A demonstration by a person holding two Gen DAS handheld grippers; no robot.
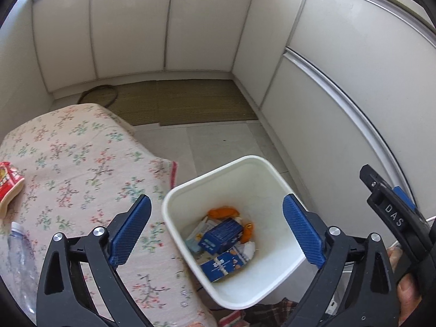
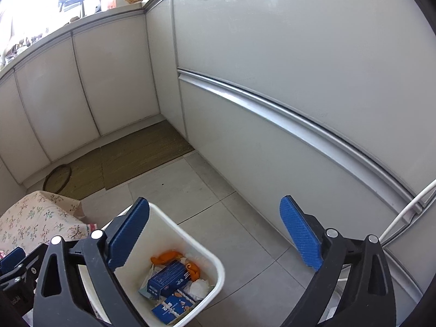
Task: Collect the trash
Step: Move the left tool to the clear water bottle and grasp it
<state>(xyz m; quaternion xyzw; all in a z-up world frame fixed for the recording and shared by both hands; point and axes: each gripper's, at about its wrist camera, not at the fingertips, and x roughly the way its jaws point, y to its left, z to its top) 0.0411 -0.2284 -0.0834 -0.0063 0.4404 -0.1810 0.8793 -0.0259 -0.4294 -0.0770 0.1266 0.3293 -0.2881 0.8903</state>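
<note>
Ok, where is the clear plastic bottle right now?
The clear plastic bottle lies at the lower left edge of the left wrist view, on the floral cloth, just below the red packet; the right wrist view does not show it.

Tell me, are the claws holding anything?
No. The left claw and the right claw are both wide open with nothing between their pads. The boxes lie in the bin.

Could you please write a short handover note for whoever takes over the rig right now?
Left claw: open, empty, over the white plastic bin.
Right claw: open, empty, beside the bin, above the floor.
Done: blue cardboard boxes, orange scraps and crumpled paper lie in the bin.
Left: red snack packet and clear plastic bottle remain on the floral-cloth table.
</note>
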